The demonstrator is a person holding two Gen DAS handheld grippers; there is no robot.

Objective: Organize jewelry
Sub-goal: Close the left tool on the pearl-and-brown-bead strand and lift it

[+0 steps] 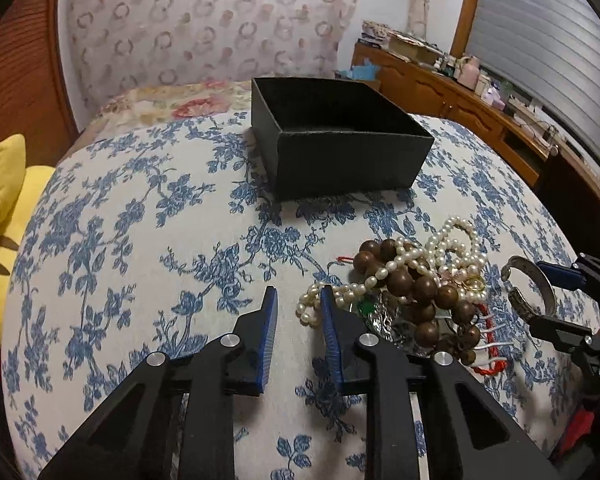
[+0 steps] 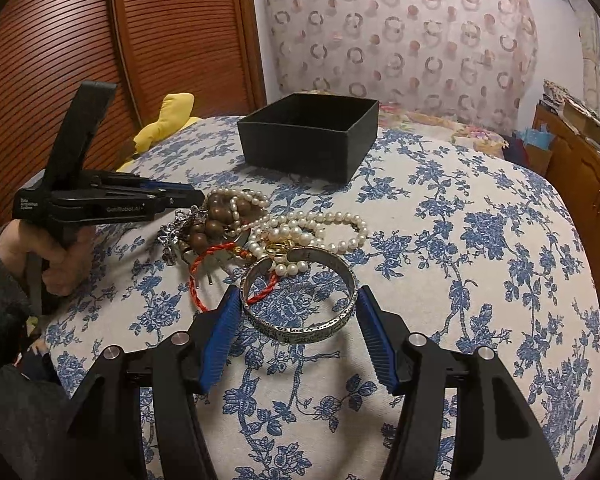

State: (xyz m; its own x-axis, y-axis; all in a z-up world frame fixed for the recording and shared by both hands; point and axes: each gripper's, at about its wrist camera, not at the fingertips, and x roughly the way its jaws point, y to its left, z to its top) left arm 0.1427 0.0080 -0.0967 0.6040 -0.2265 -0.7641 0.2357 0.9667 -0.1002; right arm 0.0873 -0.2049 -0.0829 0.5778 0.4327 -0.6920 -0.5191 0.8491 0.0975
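A tangle of jewelry lies on the floral bedspread (image 1: 140,240): white pearl strands (image 1: 456,236) (image 2: 320,224), a brown wooden bead bracelet (image 1: 420,284) (image 2: 216,216), a red cord (image 2: 198,276) and a gold ring (image 2: 278,248). My left gripper (image 1: 300,292) (image 2: 198,196) is at the pile's edge, its jaws narrow but apart. A pearl loop lies against the right finger, unpinched. My right gripper (image 2: 298,294) (image 1: 538,292) has both pads against a silver cuff bangle (image 2: 300,328) (image 1: 540,284) that rests on the bedspread. Behind the pile stands an open black box (image 1: 348,164) (image 2: 300,152).
A yellow plush toy (image 1: 4,216) (image 2: 172,116) lies at the bed's left edge by a louvred wooden door (image 2: 60,60). A cluttered wooden dresser (image 1: 460,96) runs along the right. A person's hand (image 2: 60,256) holds the left gripper's handle.
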